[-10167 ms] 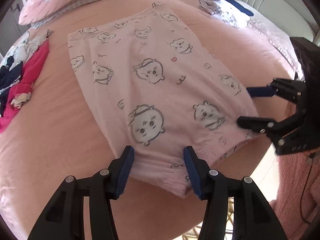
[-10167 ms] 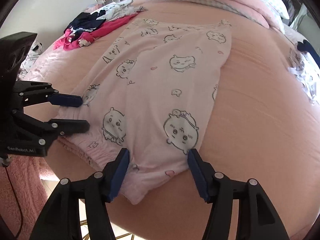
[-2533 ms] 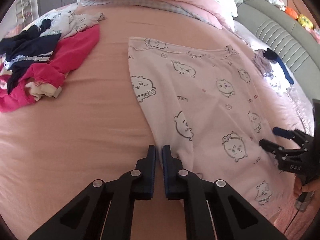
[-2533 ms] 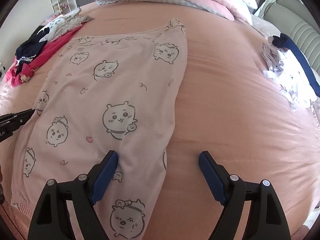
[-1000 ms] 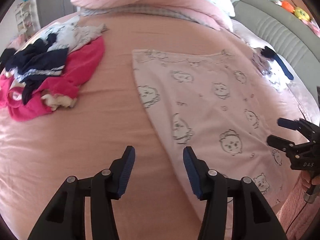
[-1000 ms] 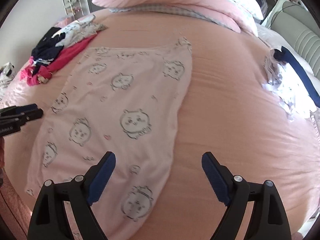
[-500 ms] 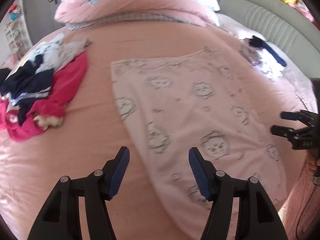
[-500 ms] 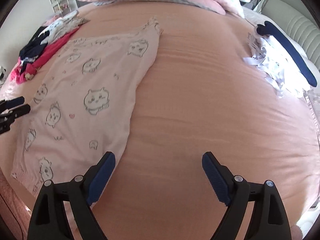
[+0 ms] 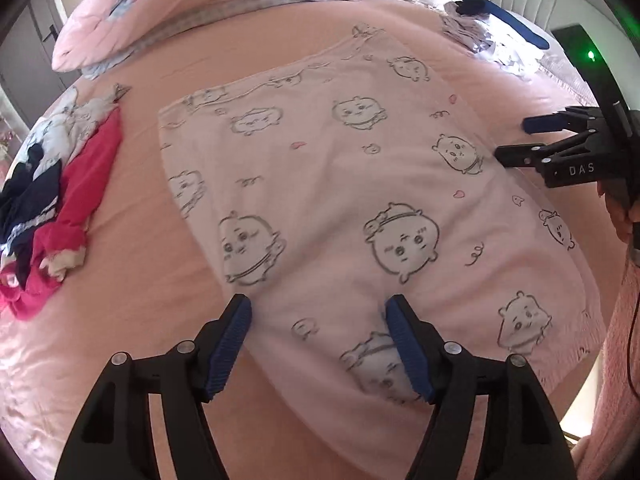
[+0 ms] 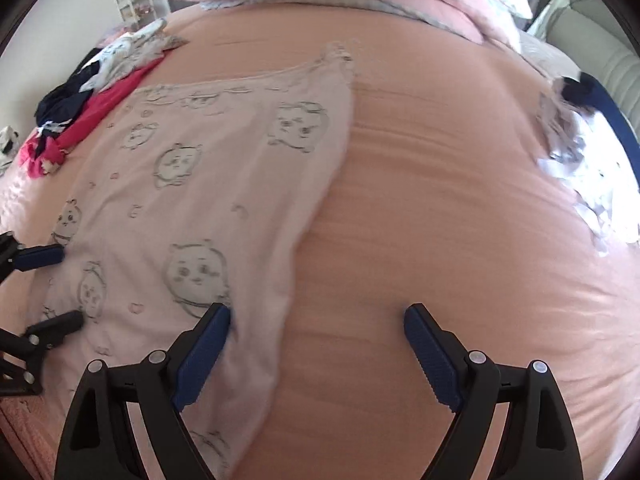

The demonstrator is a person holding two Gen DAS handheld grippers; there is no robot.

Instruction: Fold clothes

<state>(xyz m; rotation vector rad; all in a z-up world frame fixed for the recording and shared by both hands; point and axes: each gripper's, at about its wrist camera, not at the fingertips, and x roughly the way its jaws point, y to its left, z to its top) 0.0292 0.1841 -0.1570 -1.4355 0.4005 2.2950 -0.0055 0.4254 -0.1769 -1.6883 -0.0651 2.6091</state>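
Observation:
A pale pink garment [image 9: 340,208] printed with cartoon bear faces lies spread flat on the pink bed [image 9: 132,320]. My left gripper [image 9: 318,304] hovers over its near left edge. Its jaws are opening, the cloth lies under the gap, and the pads do not press on it. In the right wrist view the garment [image 10: 208,184] fills the left half. My right gripper [image 10: 316,314] stands wide open over its near right edge, the left finger above the cloth and the right finger above bare sheet. Each view shows the other gripper at its side, right gripper [image 9: 514,140] and left gripper [image 10: 68,286].
A heap of red, navy and white clothes [image 9: 52,208] lies left of the garment. A pink quilt [image 9: 200,8] is bunched at the head of the bed. White and blue clothes [image 10: 592,160] sit at the right. The bed's near edge drops off by a fuzzy pink cloth [image 9: 624,360].
My left gripper opened wider and shifted right, over the garment's near edge. My right gripper slid left and lower, so the garment's right edge now lies between its fingers.

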